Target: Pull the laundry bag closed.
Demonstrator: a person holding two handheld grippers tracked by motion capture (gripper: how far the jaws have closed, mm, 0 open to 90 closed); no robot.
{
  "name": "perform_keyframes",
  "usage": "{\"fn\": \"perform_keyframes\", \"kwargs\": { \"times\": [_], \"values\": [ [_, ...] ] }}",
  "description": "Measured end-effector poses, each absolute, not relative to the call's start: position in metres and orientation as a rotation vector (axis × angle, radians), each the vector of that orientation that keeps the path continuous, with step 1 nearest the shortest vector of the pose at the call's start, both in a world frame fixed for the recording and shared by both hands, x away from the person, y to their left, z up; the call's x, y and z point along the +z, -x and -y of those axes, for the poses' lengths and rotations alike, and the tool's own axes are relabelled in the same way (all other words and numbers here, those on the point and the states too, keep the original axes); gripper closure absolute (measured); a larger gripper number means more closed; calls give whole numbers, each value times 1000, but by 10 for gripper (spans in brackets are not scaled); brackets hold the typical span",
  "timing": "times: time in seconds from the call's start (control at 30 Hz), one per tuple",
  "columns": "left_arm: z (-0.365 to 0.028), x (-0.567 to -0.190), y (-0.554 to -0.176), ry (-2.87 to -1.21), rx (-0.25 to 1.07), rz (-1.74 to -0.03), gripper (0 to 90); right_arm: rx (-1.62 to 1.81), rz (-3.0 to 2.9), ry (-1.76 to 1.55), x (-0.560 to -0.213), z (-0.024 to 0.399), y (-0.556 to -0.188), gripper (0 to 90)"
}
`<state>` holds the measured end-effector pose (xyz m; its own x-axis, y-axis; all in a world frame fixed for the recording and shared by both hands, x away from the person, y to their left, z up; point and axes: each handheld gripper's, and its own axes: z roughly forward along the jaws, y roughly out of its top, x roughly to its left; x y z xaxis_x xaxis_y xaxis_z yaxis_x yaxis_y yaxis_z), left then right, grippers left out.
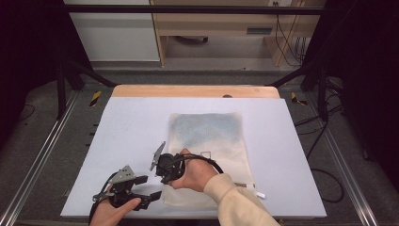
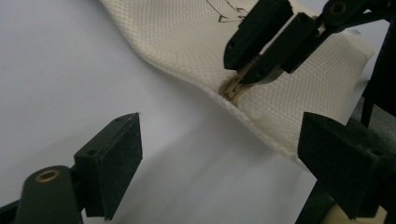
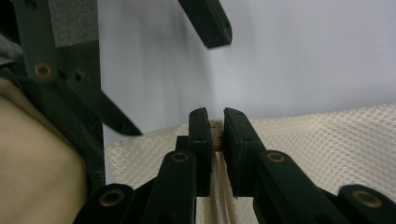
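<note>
Right hand hides part of mesh bag; its small dark markings too tiny to read.

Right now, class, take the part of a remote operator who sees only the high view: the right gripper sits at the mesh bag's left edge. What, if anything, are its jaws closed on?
Observer: The right gripper is shut on a tan zipper tab at the edge of the mesh bag. The right gripper view shows it pinched between the jaws.
Operator: Is the left gripper holding anything?
Observer: No. In the left gripper view the left gripper stands open over the table, with nothing between its jaws.
Operator: How does the bag's edge lie at the grip?
Observer: It bends where the right gripper pinches it, rather than running straight.
</note>
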<state>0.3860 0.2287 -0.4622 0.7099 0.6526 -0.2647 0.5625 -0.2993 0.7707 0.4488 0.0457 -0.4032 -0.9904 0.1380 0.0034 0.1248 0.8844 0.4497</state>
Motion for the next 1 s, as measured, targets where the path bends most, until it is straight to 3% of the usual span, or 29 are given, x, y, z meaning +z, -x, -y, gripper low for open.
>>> {"fn": "perform_keyframes", "kwargs": {
  "times": [0.23, 0.77, 1.0],
  "values": [
    [-214, -469, -390, -1956, 54, -940, 172, 731, -3018, -220, -401, -44, -448, 820],
    [-202, -480, -397, -1874, -90, -955, 406, 737, -3010, -207, -397, -40, -448, 820],
    [-197, -484, -402, -1871, -133, -950, 454, 742, -3010, -210, -398, -41, -447, 820]
  ]
}}
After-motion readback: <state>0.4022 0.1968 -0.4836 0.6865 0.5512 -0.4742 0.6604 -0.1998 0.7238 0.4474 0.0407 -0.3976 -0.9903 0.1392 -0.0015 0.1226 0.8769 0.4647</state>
